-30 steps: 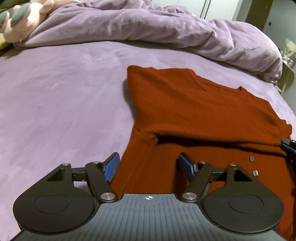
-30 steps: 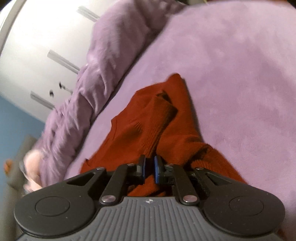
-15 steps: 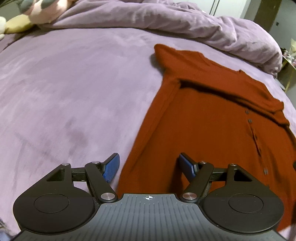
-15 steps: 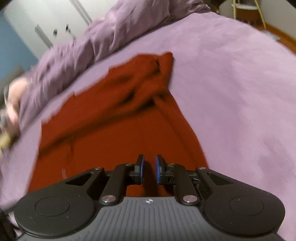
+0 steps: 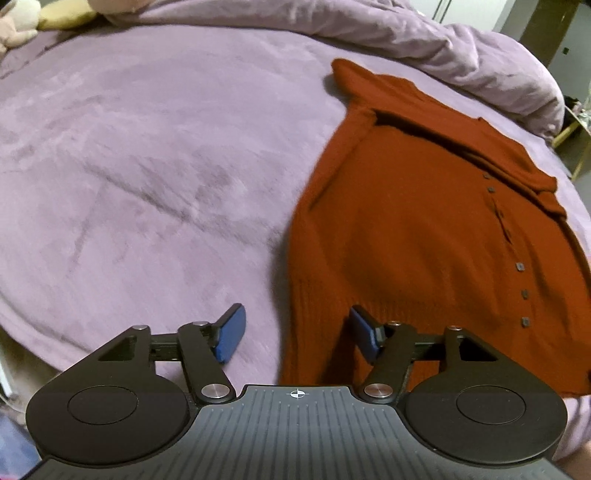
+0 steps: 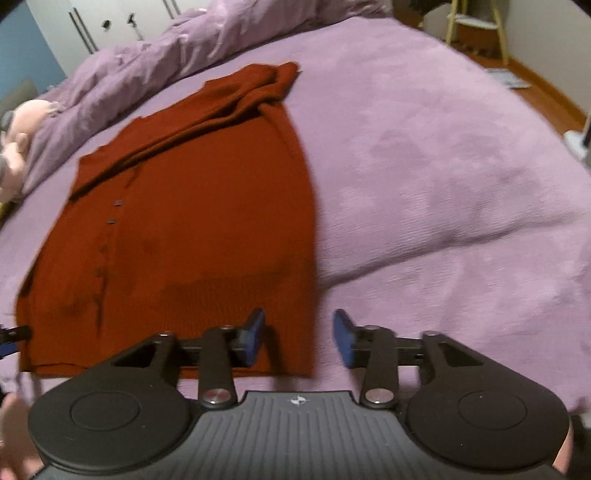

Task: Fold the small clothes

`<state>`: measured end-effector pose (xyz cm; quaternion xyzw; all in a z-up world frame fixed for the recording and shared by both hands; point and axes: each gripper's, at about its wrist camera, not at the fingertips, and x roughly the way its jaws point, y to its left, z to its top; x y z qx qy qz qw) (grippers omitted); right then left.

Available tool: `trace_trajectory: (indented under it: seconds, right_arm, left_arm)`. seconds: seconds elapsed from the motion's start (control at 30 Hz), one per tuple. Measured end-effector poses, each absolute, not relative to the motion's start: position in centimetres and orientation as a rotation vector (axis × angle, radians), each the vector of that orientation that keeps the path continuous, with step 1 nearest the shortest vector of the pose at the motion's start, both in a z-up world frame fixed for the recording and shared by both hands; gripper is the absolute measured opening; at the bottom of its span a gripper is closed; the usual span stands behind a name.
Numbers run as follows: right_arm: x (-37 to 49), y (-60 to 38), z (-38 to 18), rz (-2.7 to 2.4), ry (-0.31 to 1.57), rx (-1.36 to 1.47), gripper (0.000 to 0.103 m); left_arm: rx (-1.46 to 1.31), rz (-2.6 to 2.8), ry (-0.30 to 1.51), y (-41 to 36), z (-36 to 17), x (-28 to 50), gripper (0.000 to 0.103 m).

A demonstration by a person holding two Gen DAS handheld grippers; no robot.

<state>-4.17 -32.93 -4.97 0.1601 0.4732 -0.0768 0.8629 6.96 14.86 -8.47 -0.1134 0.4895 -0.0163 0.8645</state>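
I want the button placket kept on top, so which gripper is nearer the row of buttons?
Left. The left gripper straddles the hem corner nearer the buttons; the right gripper is at the opposite hem corner.

A home bedroom: a wide bed under a mauve plush blanket (image 5: 155, 155), a rumpled lilac duvet (image 6: 147, 62) at the top, white wardrobe doors (image 6: 110, 22) upper left.

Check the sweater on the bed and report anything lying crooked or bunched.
The rust-red sweater lies mostly flat, but its top edge is untidy: one sleeve is bunched at the far corner, and a fold crosses the shoulders unevenly.
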Motion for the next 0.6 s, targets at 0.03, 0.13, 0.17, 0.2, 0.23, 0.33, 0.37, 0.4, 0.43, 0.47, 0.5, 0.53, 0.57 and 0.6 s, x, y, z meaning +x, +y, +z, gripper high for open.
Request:
trace_trajectory:
  seconds: [0.03,0.13,0.17,0.2,0.23,0.33,0.37,0.4,0.43,0.47,0.5,0.53,0.57,0.6]
  right_arm:
    - [-4.3,-33.2,-4.9,-0.163,0.989,0.347,0.046]
    - [-4.1,-33.6,-5.4,-0.152,0.997,0.379,0.046]
    - [-3.9,-33.7,-5.5,-0.144,1.005,0.403,0.045]
    - [-3.8,-33.8,-5.6,-0.129,1.013,0.429,0.045]
    - [-3.8,-33.8,-5.6,-0.116,1.013,0.451,0.044]
    - [-3.4,-33.5,-5.8,-0.087,1.019,0.479,0.036]
    - [-3.1,-33.4,-6.0,-0.09,1.034,0.47,0.031]
    - [-2.8,-33.3,-6.2,-0.095,1.052,0.461,0.027]
    - [-2.6,-33.3,-6.4,-0.101,1.067,0.458,0.018]
    - [-2.5,-33.4,-6.6,-0.1,1.077,0.464,0.014]
    - [-2.4,-33.5,-6.7,-0.089,1.075,0.477,0.01]
    - [-2.3,-33.7,-6.6,-0.073,1.072,0.497,0.005]
    - [-2.2,-33.9,-6.6,-0.055,1.065,0.527,0.005]
    - [-2.0,-34.3,-6.4,-0.027,1.052,0.575,0.005]
  left_arm:
    - [-0.244,-0.043,1.029,14.8,-8.6,6.9,0.064]
    - [-0.23,-0.045,1.036,14.7,-8.7,6.9,0.053]
    - [-0.224,-0.057,1.039,14.7,-8.5,6.9,0.041]
    - [-0.222,-0.08,1.044,14.6,-8.3,7.0,0.033]
    - [-0.222,-0.098,1.049,14.6,-8.3,6.8,0.032]
    - [-0.209,-0.129,1.077,14.4,-8.6,7.2,0.027]
    - [-0.21,-0.137,1.084,14.4,-8.7,7.5,0.025]
    - [-0.213,-0.145,1.09,14.5,-8.8,7.7,0.021]
    - [-0.215,-0.158,1.094,14.5,-8.8,7.8,0.019]
    - [-0.222,-0.179,1.098,14.6,-8.8,8.0,0.012]
    - [-0.229,-0.203,1.103,14.7,-8.8,8.2,0.011]
    - [-0.234,-0.219,1.104,14.8,-8.7,8.5,0.01]
    - [-0.249,-0.234,1.104,15.0,-8.5,8.8,0.009]
    - [-0.274,-0.248,1.097,15.2,-8.2,9.0,0.009]
